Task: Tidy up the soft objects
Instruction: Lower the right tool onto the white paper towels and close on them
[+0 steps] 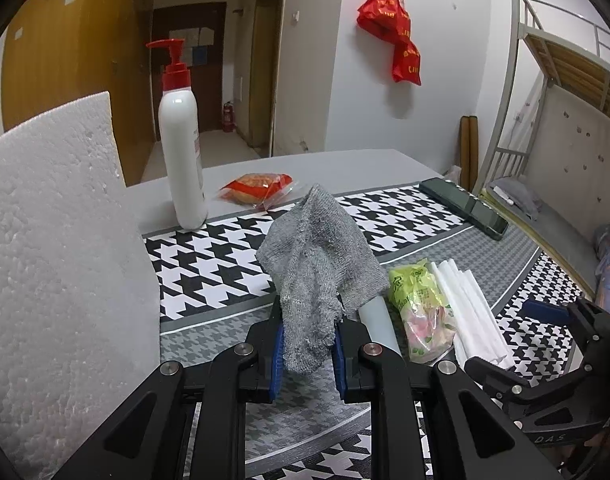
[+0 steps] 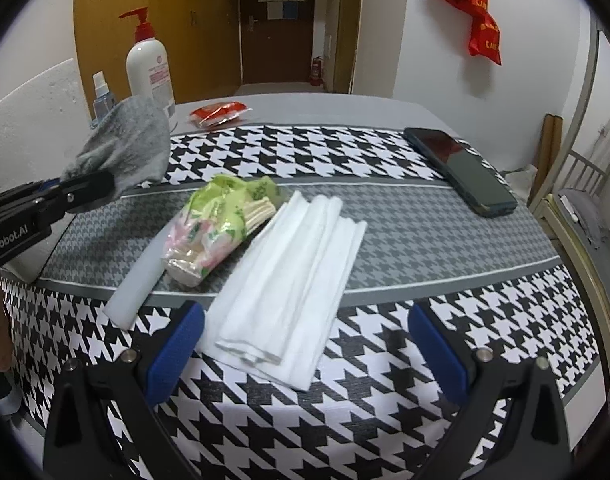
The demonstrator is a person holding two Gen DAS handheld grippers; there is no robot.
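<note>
Lifting a crumpled grey knitted cloth [image 1: 313, 264], the left gripper [image 1: 307, 354] is pinching it; the right gripper [image 2: 301, 344], jaws wide and empty, is hovering at the table's [image 2: 445, 236] near edge over folded white tissues [image 2: 289, 276], likely next.

Grey knit cloth [image 1: 313, 264] upright, crumpled; white folded cloth [image 2: 289, 272] flat.

On the far side of your houndstooth tablecloth [image 2: 305, 148] you have a white pump bottle [image 1: 182, 148] with a red dispenser, a red snack packet [image 1: 257, 188] just beside it, and a small blue spray bottle [image 2: 102, 98]. A dark phone [image 2: 463, 170] lies at the right. A white foam block [image 1: 53, 240] stands left; a red bag [image 1: 393, 36] hangs on the wall.
</note>
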